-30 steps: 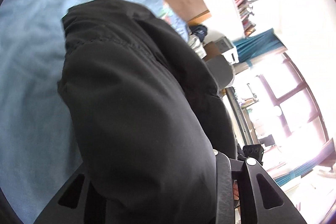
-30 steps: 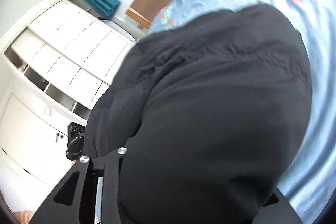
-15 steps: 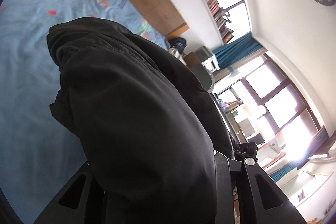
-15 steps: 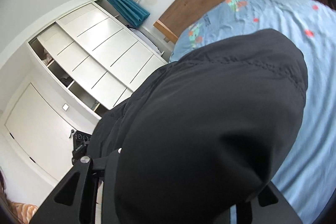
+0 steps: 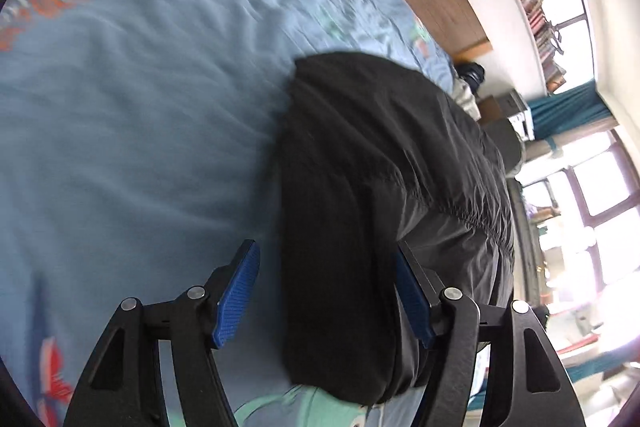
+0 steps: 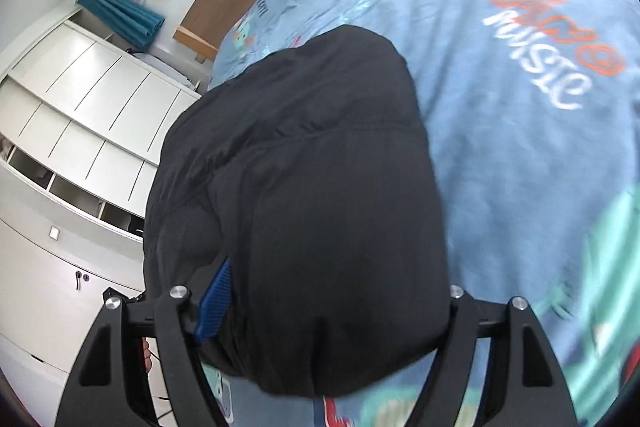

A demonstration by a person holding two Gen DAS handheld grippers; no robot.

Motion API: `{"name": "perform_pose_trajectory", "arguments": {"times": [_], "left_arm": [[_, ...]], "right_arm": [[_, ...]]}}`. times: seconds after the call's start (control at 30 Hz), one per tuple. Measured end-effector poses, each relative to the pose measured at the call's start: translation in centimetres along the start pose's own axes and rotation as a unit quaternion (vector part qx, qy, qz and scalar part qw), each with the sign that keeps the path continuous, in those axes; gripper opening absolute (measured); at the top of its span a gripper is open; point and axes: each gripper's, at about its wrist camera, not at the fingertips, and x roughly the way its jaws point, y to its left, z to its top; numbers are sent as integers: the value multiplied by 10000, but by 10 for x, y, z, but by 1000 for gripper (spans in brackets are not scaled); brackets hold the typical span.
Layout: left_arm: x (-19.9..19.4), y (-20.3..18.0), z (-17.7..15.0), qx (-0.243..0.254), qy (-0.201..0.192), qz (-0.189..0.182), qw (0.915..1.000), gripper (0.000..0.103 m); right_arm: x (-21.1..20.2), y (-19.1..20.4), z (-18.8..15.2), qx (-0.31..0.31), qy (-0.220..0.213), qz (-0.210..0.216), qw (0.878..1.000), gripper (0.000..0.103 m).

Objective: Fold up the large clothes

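Left wrist view, left hand-held gripper (image 5: 326,291) now spread, black jacket (image 5: 384,211) released onto bed (image 5: 140,107), right hand-held gripper (image 6: 332,291) likewise.

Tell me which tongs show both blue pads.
The left tongs: both pads are visible, one clear of the puffy black jacket. The right tongs show one pad; the jacket hides the other.

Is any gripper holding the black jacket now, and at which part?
No firm hold shows. Both the left gripper and right gripper are open around the black jacket.
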Motion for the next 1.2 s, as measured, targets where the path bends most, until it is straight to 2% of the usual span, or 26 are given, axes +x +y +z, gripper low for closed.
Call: {"name": "perform_pose_trajectory", "arguments": {"times": [0.07,0.13,0.23,0.3,0.37,0.53,0.63,0.73,0.93,1.1,1.17,1.2], "left_arm": [[-19,-1,-2,72,-146,266,9995,65],[-40,-8,-7,148,-282,464,9984,65],[-66,-26,-24,529,-475,832,9940,69],[-80,-54,-43,869,-618,974,9895,80],[-92,-68,-66,1113,-717,1018,9860,85],[-104,-106,-130,1524,-997,1275,9750,86],[-109,-125,-166,1608,-1246,1511,9674,86],[-113,-143,-195,1703,-1438,1660,9606,86],[-129,-179,-248,2201,-1803,1933,9390,86],[-140,-194,-275,2517,-1967,2071,9247,99],[-146,-198,-282,2600,-2066,2089,9198,100],[-150,-200,-283,2623,-2116,2096,9179,102]], "right_arm": [[-20,8,-7,-207,-128,-353,9991,75],[-38,14,-13,-205,-245,-401,9987,75],[-70,34,-23,-480,-452,-768,9949,76],[-90,58,-37,-785,-482,-925,9914,76],[-107,85,-56,-1112,-561,-1026,9869,76],[-128,139,-106,-1704,-610,-1353,9741,76],[-137,167,-146,-2005,-705,-1552,9647,76],[-146,184,-181,-2074,-842,-1665,9603,76],[-159,209,-240,-2421,-1127,-1997,9427,76],[-173,229,-273,-2581,-1438,-2057,9330,76],[-176,238,-281,-2691,-1468,-2059,9293,76],[-178,242,-284,-2741,-1483,-2064,9275,80]]}}
